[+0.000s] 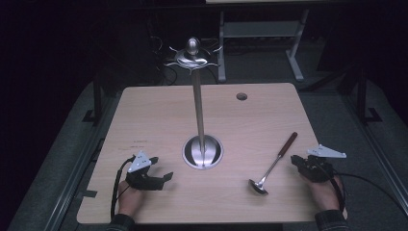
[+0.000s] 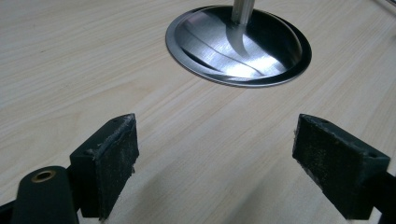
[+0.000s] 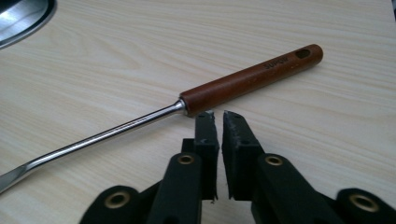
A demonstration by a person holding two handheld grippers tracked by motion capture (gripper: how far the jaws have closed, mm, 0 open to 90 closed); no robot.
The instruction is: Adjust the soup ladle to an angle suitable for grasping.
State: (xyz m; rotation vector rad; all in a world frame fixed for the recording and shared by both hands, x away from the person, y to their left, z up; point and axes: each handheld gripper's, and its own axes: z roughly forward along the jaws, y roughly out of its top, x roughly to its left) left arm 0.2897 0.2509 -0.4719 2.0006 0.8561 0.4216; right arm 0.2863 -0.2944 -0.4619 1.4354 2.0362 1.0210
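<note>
A ladle (image 1: 275, 161) with a red-brown wooden handle (image 3: 252, 79) and a steel stem lies flat on the wooden table, its bowl toward the front edge. My right gripper (image 1: 294, 159) rests just right of the handle; in the right gripper view its jaws (image 3: 218, 116) are shut with nothing between them, tips close to the handle's metal collar. A tall steel utensil stand (image 1: 198, 110) with hooks on top rises from a round base (image 2: 238, 46) at the table's middle. My left gripper (image 1: 162, 168) sits front left of that base, open (image 2: 215, 154) and holding nothing.
The table (image 1: 159, 120) has a small round hole (image 1: 241, 96) near its far right corner. Bare wood lies around the stand. Behind the table stand dark floor, cables and the legs of another desk (image 1: 294, 53).
</note>
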